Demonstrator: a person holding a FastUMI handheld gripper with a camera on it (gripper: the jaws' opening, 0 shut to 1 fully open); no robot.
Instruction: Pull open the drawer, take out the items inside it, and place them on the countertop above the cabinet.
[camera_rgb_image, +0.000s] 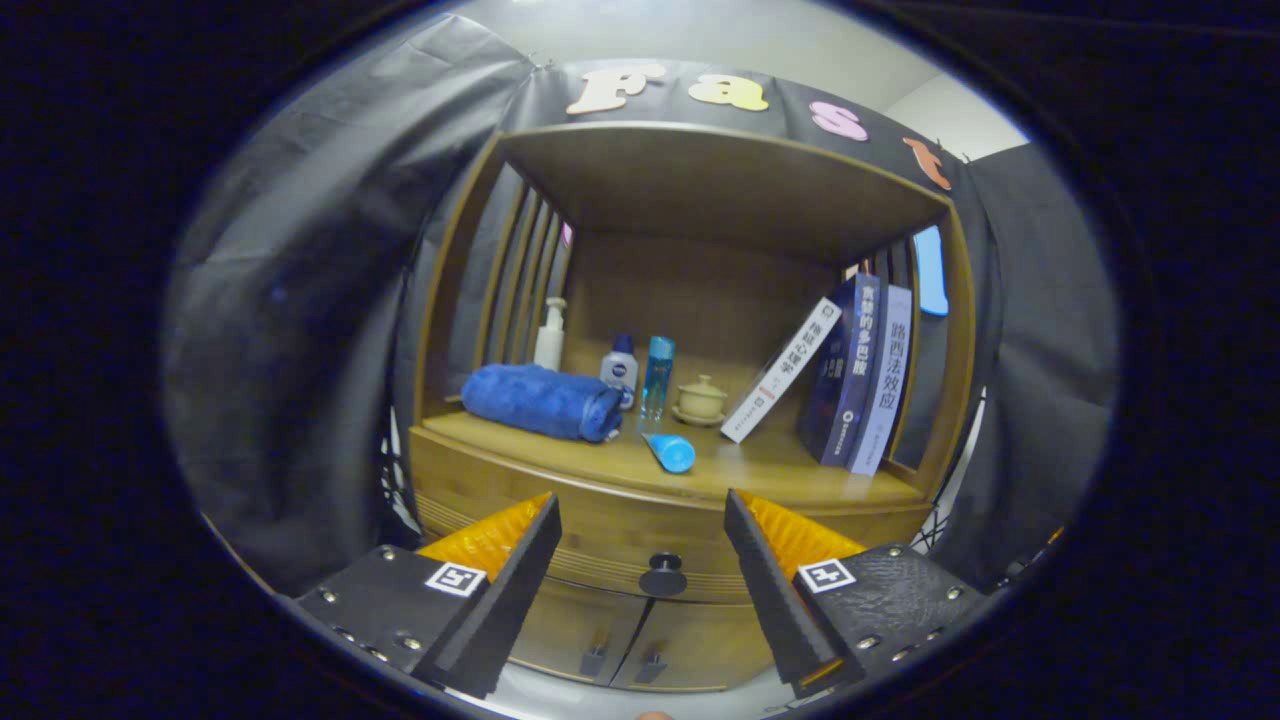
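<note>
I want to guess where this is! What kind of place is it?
Probably a pretend home corner in a booth: a wooden cabinet with a towel, bottles and books, black cloth behind. The open gripper faces the drawer knob.

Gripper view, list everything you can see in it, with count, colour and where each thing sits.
Cabinet: one, brown wood, ahead of the fingers.
Drawer knob: one, dark, on the shut drawer front, between and beyond the fingers.
Lower door handles: two, dark, below the knob.
Towel: one, blue, rolled, on the countertop at the left.
Pump bottle: one, white, behind the towel.
Small bottle: one, white with blue cap, right of the towel.
Tall bottle: one, clear blue, beside it.
Tube: one, blue, lying at the countertop's front.
Lidded pot: one, beige, on a saucer.
Books: three, one white and leaning, two bluish.
Gripper: one, fingers wide apart, holding nothing.
</note>
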